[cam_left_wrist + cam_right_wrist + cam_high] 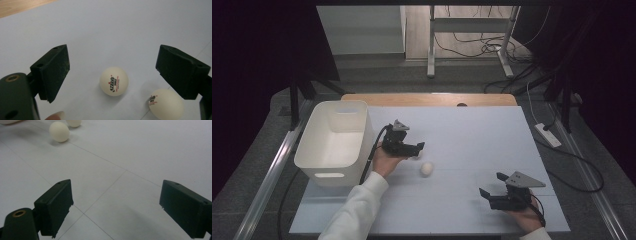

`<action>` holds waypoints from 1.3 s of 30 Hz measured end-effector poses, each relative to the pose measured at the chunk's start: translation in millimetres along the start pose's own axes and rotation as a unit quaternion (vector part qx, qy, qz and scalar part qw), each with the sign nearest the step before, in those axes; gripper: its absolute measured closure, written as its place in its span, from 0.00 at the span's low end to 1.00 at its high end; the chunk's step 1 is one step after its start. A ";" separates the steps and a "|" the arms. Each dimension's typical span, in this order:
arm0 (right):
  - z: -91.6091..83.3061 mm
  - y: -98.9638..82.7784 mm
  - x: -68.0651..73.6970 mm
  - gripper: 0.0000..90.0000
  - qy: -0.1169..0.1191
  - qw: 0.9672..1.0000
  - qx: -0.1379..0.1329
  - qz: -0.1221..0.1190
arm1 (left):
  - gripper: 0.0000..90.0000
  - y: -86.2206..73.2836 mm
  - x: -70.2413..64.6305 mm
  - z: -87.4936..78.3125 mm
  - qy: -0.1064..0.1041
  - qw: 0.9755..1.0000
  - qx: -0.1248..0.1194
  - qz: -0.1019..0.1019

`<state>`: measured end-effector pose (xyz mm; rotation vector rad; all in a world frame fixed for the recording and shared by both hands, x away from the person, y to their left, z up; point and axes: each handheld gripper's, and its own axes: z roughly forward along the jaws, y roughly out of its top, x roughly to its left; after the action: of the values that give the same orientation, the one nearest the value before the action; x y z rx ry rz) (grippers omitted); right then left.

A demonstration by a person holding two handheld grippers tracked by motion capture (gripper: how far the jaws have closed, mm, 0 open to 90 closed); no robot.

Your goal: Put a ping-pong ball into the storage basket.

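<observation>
Two white ping-pong balls lie on the pale table top [472, 135]. One ball [114, 81], with a printed logo, sits on the table between the wide-apart jaws of my left gripper [113, 67], touching neither. The second ball [166, 104] lies close by the right-hand jaw; from above it is the ball [427, 169] just right of and nearer than my left gripper [416, 150]. My right gripper [492, 184] hovers open near the front right of the table, holding nothing. In its own view the right gripper [116, 195] faces bare table, with both balls [59, 131] [74, 122] far off.
A white plastic bin [334, 142] stands at the table's left edge, just left of my left hand. A wooden strip [432, 99] borders the far edge. Cables and a power strip [548, 135] lie on the floor to the right.
</observation>
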<state>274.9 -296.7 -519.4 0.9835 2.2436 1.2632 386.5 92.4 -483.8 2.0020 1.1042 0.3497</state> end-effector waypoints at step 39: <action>0.8 -1.7 -0.7 0.13 -0.001 1.000 0.008 -0.003 | 0.15 -12.9 8.8 40.0 -0.017 0.996 0.089 -0.006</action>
<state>275.3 -297.3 -521.2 0.9830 2.2567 1.2443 407.0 82.5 -520.2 2.1484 1.1605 0.2154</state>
